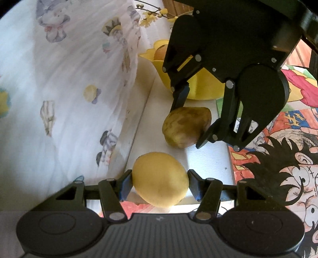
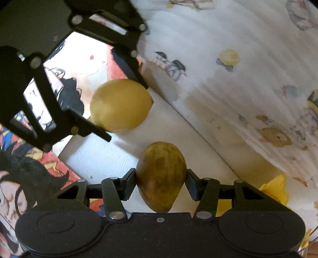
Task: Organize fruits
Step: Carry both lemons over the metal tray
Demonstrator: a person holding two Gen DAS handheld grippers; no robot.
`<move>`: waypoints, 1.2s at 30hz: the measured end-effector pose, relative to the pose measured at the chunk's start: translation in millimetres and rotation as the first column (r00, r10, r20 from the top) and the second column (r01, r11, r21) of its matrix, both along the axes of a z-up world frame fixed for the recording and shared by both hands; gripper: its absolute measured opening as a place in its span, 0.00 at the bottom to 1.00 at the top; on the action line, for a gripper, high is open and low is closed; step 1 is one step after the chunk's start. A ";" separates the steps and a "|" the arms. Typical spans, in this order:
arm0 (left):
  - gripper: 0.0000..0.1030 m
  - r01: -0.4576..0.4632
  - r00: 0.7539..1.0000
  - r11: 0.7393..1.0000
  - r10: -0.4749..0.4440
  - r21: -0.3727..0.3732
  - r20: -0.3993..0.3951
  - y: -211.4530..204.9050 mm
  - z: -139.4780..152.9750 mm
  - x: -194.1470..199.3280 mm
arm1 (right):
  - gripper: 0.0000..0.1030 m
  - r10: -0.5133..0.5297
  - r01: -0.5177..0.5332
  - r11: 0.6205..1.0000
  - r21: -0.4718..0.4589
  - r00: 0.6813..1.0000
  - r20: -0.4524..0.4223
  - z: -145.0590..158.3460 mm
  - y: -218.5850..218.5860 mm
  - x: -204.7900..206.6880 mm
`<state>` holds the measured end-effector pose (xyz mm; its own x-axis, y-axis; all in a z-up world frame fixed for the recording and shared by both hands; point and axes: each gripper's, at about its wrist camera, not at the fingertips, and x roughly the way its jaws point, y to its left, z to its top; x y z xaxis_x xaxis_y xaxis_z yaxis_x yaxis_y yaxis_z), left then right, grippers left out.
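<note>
My left gripper [image 1: 160,183] is shut on a smooth yellow fruit [image 1: 160,179], its pads on both sides. My right gripper [image 2: 161,183] is shut on a brown-green mottled fruit [image 2: 161,178]. In the left wrist view the right gripper [image 1: 188,127] clasps that brown fruit [image 1: 185,127] on the white board [image 1: 208,164]. In the right wrist view the left gripper [image 2: 121,105] holds the yellow fruit [image 2: 120,105]. A yellow bowl [image 1: 204,85] stands behind, with another fruit [image 1: 160,52] inside it.
A white cloth with cartoon prints [image 1: 69,79] lies along one side of the board. A colourful comic-print surface [image 1: 288,158] lies on the other side. A twig with yellow flowers [image 1: 153,14] is beyond the bowl.
</note>
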<state>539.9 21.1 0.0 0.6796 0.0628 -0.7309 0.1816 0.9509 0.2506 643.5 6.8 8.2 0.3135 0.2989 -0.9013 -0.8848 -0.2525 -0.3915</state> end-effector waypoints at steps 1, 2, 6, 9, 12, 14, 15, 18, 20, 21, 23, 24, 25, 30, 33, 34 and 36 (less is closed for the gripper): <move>0.60 -0.005 1.000 1.000 0.005 -0.001 -0.002 -0.8 1.4 0.5 | 0.52 -0.016 0.016 1.000 0.010 1.000 -0.001 2.5 -4.3 -0.8; 0.60 -0.021 1.000 1.000 0.021 -0.006 -0.003 -0.3 2.4 0.5 | 0.52 -0.028 0.028 0.999 0.024 1.000 0.001 3.1 -6.2 -3.0; 0.60 -0.097 0.995 0.988 0.095 -0.118 -0.030 8.5 6.7 -2.4 | 0.52 -0.111 0.113 0.991 0.067 0.993 -0.028 10.3 -17.9 -2.7; 0.60 -0.179 0.984 0.954 0.169 -0.239 -0.061 24.0 10.3 -7.3 | 0.52 -0.191 0.195 0.977 0.085 0.980 -0.054 14.8 -18.4 -3.2; 0.60 -0.233 0.973 0.921 0.220 -0.313 -0.076 34.5 10.0 -15.5 | 0.52 -0.289 0.301 0.947 0.110 0.951 -0.113 21.1 -22.8 -2.6; 0.60 -0.247 0.969 0.910 0.236 -0.333 -0.075 37.6 10.1 -22.9 | 0.52 -0.333 0.354 0.926 0.132 0.930 -0.156 25.7 -30.3 -5.9; 0.60 -0.254 0.967 0.905 0.242 -0.342 -0.077 38.9 10.2 -26.8 | 0.52 -0.348 0.373 0.917 0.141 0.921 -0.174 27.3 -34.7 -9.0; 0.60 -0.270 0.963 0.888 0.258 -0.373 -0.081 42.3 10.0 -38.4 | 0.52 -0.383 0.418 0.892 0.174 0.901 -0.205 33.6 -47.3 -24.9; 0.60 -0.283 0.958 0.878 0.275 -0.385 -0.079 45.3 8.9 -46.7 | 0.52 -0.409 0.454 0.869 0.195 0.882 -0.233 34.1 -56.1 -36.2; 0.60 -0.289 0.956 0.872 0.282 -0.395 -0.077 45.9 9.4 -52.0 | 0.52 -0.427 0.478 0.852 0.214 0.870 -0.246 38.2 -61.8 -42.6; 0.60 -0.303 0.951 0.856 0.298 -0.418 -0.080 48.9 9.9 -59.0 | 0.52 -0.461 0.523 0.816 0.247 0.846 -0.269 44.1 -73.9 -56.9; 0.60 -0.311 0.949 0.849 0.305 -0.426 -0.084 49.3 11.5 -64.7 | 0.52 -0.475 0.543 0.798 0.263 0.834 -0.279 49.0 -79.8 -63.0; 0.60 -0.315 0.947 0.847 0.308 -0.428 -0.086 48.5 15.1 -69.7 | 0.52 -0.492 0.565 0.775 0.282 0.820 -0.291 54.4 -86.4 -70.4; 0.60 -0.301 0.951 0.851 0.302 -0.431 -0.067 39.1 26.9 -85.9 | 0.52 -0.565 0.658 0.669 0.346 0.753 -0.338 80.7 -115.9 -105.8; 0.60 -0.268 0.960 0.859 0.278 -0.437 -0.043 31.6 40.2 -93.5 | 0.52 -0.614 0.716 0.583 0.384 0.698 -0.368 97.2 -135.1 -127.0; 0.60 -0.253 0.964 0.863 0.266 -0.438 -0.033 28.2 45.4 -97.4 | 0.52 -0.630 0.733 0.551 0.399 0.679 -0.378 105.4 -143.5 -134.5; 0.60 -0.221 0.972 0.871 0.236 -0.439 -0.021 22.3 56.7 -105.4 | 0.52 -0.658 0.764 0.486 0.425 0.640 -0.397 113.3 -158.8 -148.4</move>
